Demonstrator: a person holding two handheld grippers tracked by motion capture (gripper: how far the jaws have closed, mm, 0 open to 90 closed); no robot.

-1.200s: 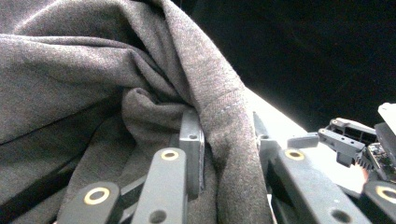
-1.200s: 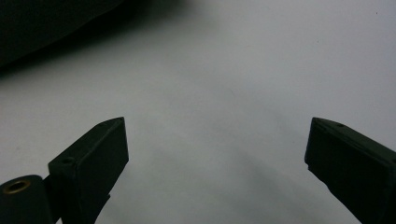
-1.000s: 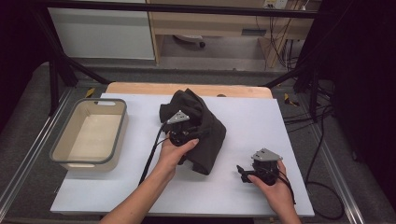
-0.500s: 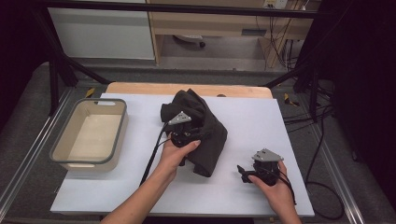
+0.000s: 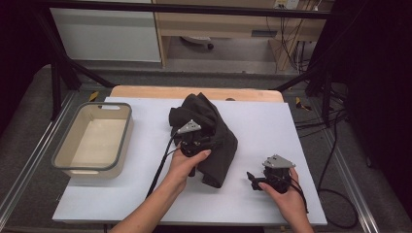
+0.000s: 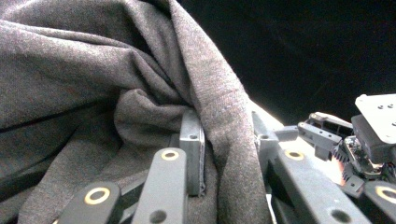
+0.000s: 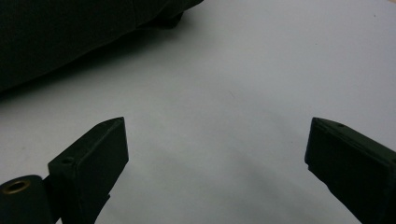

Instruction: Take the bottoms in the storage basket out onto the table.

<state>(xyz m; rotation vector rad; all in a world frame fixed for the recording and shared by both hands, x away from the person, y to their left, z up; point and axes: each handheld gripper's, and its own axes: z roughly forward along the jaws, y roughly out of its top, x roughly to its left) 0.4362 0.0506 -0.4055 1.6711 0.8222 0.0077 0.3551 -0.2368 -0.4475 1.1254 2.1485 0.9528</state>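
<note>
Dark grey crumpled cloth (image 5: pixel 210 130) on white tabletop (image 5: pixel 272 121), a fold pinched in left tongs (image 6: pixel 227 149); right tongs (image 7: pixel 215 154) wide apart, holding nothing, low over tabletop.

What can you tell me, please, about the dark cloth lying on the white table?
The cloth is dark grey, soft knit fabric with a stitched hem, bunched into a rumpled heap of deep folds near the middle of the white table. The left tool is shut on a fold of it, with the person's left hand beside it. The right tool stands open, apart from it.
</note>
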